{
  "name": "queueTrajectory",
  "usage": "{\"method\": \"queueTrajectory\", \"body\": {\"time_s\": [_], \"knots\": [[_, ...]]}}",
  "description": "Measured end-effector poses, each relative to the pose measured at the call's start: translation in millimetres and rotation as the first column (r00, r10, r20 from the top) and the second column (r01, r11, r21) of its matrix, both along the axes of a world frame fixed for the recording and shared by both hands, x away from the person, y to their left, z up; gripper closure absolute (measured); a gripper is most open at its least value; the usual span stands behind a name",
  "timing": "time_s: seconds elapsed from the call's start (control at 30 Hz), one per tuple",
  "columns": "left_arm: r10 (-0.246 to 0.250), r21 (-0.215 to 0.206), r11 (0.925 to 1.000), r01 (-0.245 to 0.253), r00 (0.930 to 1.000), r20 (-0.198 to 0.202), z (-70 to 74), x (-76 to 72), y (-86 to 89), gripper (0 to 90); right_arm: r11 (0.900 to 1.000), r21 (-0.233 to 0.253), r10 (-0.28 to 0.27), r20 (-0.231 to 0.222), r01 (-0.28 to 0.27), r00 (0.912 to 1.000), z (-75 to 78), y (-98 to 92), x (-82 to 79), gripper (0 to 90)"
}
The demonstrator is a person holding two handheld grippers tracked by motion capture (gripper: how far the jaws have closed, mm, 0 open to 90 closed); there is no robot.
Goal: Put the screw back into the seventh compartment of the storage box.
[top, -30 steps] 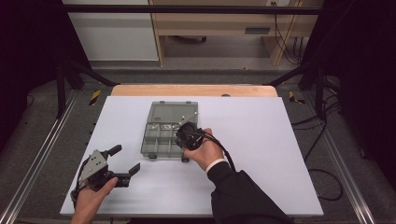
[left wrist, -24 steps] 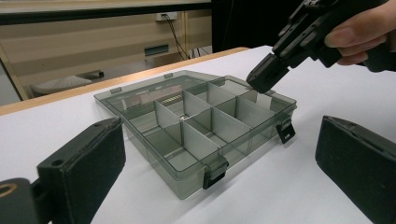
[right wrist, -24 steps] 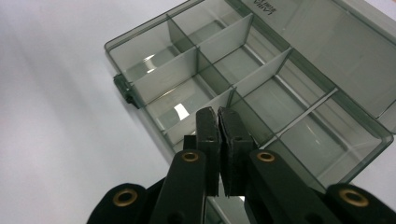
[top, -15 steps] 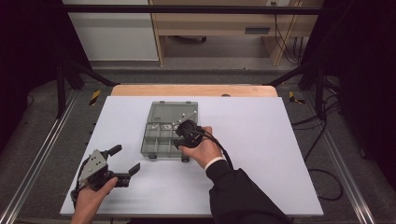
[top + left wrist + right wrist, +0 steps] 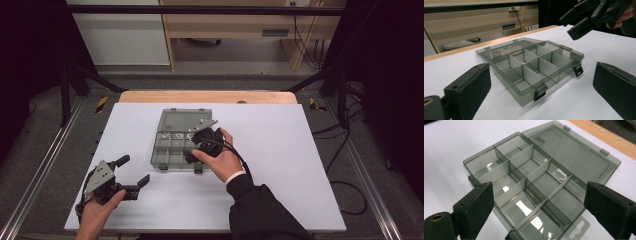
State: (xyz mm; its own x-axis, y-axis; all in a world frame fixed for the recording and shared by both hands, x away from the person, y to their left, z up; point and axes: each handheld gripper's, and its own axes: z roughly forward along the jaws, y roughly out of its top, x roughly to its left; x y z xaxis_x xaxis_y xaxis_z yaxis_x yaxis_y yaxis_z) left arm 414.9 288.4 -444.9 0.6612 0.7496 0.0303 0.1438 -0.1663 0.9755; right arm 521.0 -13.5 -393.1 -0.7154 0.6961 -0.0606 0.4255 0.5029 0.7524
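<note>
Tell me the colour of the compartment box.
The compartment box is smoky, see-through grey plastic with dark latches; the right gripper view shows it best.

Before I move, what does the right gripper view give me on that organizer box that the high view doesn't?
Right gripper view: a small dark item lying in a middle compartment, embossed lettering on the lid, and a hang tab. High view: the left gripper resting apart on the white table, jaws open. Both: the grey organizer box, lid flat open, under the open right gripper.
</note>
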Motion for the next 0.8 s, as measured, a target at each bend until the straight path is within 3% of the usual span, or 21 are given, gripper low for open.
{"method": "queueTrajectory", "body": {"time_s": [0.13, 0.27, 0.3, 0.33, 0.47, 0.53, 0.8], "knots": [[0.009, -0.005, 0.9999, -0.009, 1.0000, 0.000, 0.6, -0.2, 1.8, 1.3, 0.998, 0.048, -0.029, 0.029, 0.028, 0.9991, 4.5, -19.6, -4.4, 8.8], [0.016, -0.009, 0.9998, -0.016, 0.9999, 0.002, 0.9, -0.2, 3.1, 1.2, 0.997, 0.054, -0.062, 0.044, 0.059, 0.9971, 6.2, -33.0, -6.8, 9.7], [0.017, -0.009, 0.9998, -0.017, 0.9998, 0.002, 1.0, -0.2, 3.4, 1.2, 0.996, 0.060, -0.074, 0.063, 0.070, 0.9952, 6.6, -37.5, -7.7, 10.4], [0.019, -0.010, 0.9998, -0.019, 0.9998, 0.002, 1.0, -0.2, 3.9, 1.2, 0.994, 0.074, -0.091, 0.110, 0.084, 0.9897, 6.8, -47.0, -9.0, 10.5], [0.027, -0.007, 0.9996, -0.027, 0.9996, 0.007, 2.0, -0.2, 8.3, 1.2, 0.991, 0.076, -0.116, 0.150, 0.106, 0.9818, 6.6, -59.4, -10.6, 10.3], [0.041, 0.006, 0.9991, -0.041, 0.9991, 0.011, 2.4, -0.3, 11.4, 1.1, 0.990, 0.082, -0.125, 0.155, 0.114, 0.9799, 7.0, -67.6, -11.7, 10.3], [0.065, -0.005, 0.9979, -0.065, 0.9978, 0.012, 2.7, 0.4, 19.1, 1.0, 0.986, 0.089, -0.154, 0.178, 0.140, 0.9719, 4.4, -97.9, -19.0, 13.4]]}}
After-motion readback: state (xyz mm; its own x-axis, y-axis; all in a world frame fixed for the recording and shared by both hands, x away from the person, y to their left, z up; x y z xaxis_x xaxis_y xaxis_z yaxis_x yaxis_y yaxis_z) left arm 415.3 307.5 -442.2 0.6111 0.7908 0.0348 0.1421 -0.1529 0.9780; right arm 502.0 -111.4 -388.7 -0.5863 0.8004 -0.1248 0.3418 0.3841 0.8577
